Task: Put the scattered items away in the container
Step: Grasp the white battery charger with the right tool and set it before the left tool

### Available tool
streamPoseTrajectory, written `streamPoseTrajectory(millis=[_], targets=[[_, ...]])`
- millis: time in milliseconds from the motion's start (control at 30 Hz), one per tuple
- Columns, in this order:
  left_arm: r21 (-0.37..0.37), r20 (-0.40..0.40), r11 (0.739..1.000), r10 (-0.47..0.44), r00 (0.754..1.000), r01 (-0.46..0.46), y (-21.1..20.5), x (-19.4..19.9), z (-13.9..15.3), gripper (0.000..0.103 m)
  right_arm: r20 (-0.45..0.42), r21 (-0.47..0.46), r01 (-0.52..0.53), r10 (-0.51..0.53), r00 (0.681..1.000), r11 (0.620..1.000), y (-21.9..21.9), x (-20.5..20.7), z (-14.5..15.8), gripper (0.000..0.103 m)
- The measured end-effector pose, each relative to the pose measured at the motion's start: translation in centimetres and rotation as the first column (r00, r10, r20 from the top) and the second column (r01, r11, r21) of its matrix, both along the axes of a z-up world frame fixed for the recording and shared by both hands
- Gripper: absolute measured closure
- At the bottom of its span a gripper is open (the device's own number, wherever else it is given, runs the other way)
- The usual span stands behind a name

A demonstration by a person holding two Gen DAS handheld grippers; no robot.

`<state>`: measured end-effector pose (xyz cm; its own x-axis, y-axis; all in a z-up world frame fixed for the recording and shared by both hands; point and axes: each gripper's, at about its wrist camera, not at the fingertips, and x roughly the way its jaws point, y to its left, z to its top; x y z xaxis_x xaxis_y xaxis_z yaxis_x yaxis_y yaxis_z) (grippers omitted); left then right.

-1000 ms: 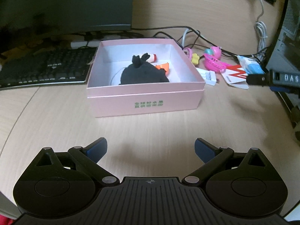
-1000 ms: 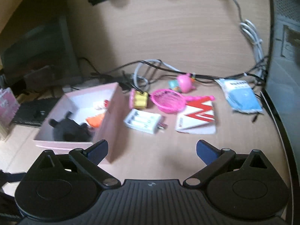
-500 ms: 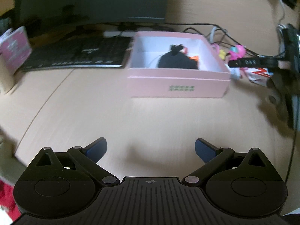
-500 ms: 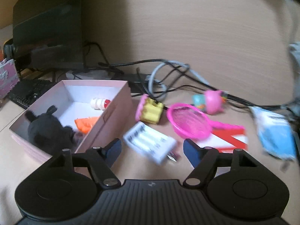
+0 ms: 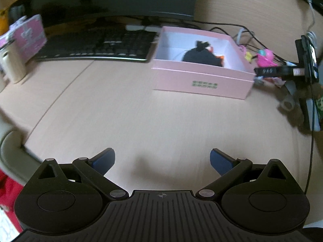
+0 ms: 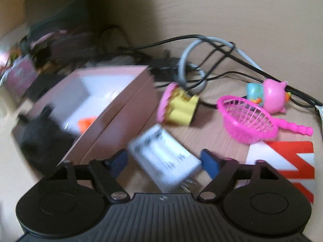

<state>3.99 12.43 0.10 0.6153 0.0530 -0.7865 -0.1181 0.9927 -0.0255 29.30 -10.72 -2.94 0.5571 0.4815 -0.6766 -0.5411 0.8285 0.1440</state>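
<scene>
Pink cardboard box (image 5: pixel 201 80) sits on the pale wooden surface (image 5: pixel 141 117) ahead of the left hand-held gripper (image 5: pixel 162 159), whose jaws stand wide apart over bare wood. Right view: the right hand-held gripper (image 6: pixel 164 160) has just been closing, its jaws flanking a white plastic battery charger (image 6: pixel 163 157) beside the box; contact is unclear.

The box (image 6: pixel 113 109) is sitting left of the battery charger (image 6: pixel 164 159), toy cake (image 6: pixel 177 105) and net (image 6: pixel 246 119) (the charger nearest). A plush (image 5: pixel 201 55) is lying inside it, and a keyboard (image 5: pixel 97 47) is lying to its left.
</scene>
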Motion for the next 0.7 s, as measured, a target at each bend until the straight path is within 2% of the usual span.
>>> streamPoseTrajectory(millis=[33, 67, 333, 400, 467, 533, 567, 633, 667, 700], targets=[[-0.002, 0.002, 1.000, -0.016, 1.000, 0.016, -0.3, 0.2, -0.1, 0.000, 0.013, -0.023, -0.010, 0.010, 1.000, 1.000, 0.1, -1.0, 0.1, 0.047], [-0.005, 0.005, 0.999, -0.034, 0.999, 0.034, -0.7, 0.4, -0.1, 0.000, 0.016, -0.035, -0.015, 0.016, 1.000, 0.999, 0.0, -1.8, 0.2, 0.055], [-0.020, 0.022, 0.986, -0.162, 0.987, 0.163, -3.1, 2.5, -0.3, 0.000, 0.007, -0.026, -0.045, 0.046, 0.999, 0.999, -1.9, -9.8, 1.4, 0.055], [-0.024, 0.021, 0.981, -0.190, 0.982, 0.191, -3.6, 2.9, -0.4, 0.000, 0.007, -0.002, -0.107, 0.107, 0.994, 0.994, -2.2, -12.8, 2.5, 0.056], [-0.029, 0.016, 0.976, -0.215, 0.977, 0.215, -4.0, 3.4, -0.6, 0.000, 0.031, -0.003, -0.211, 0.211, 0.977, 0.977, -2.6, -15.9, 3.8, 0.056], [-0.029, 0.011, 0.972, -0.233, 0.972, 0.234, -4.5, 3.7, -0.9, 0.000, 0.058, -0.042, -0.273, 0.275, 0.960, 0.961, -3.3, -18.1, 4.7, 0.055], [-0.033, 0.007, 0.970, -0.241, 0.971, 0.241, -4.8, 3.9, -1.0, 0.000, 0.075, -0.077, -0.261, 0.267, 0.961, 0.962, -3.6, -18.5, 4.9, 0.054], [-0.040, 0.003, 0.967, -0.252, 0.968, 0.252, -5.3, 4.2, -1.2, 0.001, 0.115, -0.143, -0.158, 0.175, 0.978, 0.977, -4.4, -18.1, 5.1, 0.042], [-0.039, 0.004, 0.965, -0.259, 0.966, 0.259, -5.5, 4.3, -1.2, 0.000, 0.125, -0.141, -0.093, 0.111, 0.986, 0.986, -5.1, -17.4, 5.2, 0.035], [-0.036, 0.004, 0.964, -0.263, 0.965, 0.263, -5.7, 4.4, -1.2, 0.000, 0.129, -0.117, -0.025, 0.040, 0.991, 0.993, -5.9, -16.7, 5.4, 0.032]])
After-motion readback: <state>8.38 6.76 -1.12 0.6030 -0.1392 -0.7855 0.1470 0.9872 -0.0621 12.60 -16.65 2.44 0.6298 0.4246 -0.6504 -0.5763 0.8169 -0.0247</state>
